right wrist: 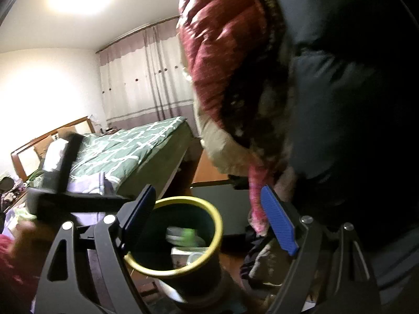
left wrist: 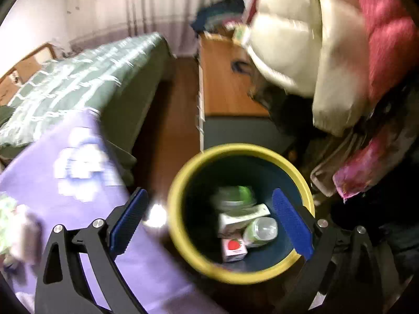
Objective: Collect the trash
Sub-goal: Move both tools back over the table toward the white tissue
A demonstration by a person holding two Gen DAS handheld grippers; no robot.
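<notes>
My left gripper hangs spread wide and empty over the round yellow-rimmed dark bin; inside lie a clear plastic bottle, a white carton and a small red-and-white box; my right gripper gapes too, bin just beyond; purple cloth left, hanging padded jackets crowd right; green quilted bed far.

I see the yellow-rimmed dark round trash bin upright on the floor, holding a clear plastic bottle, small cartons and a green-lidded container.
</notes>
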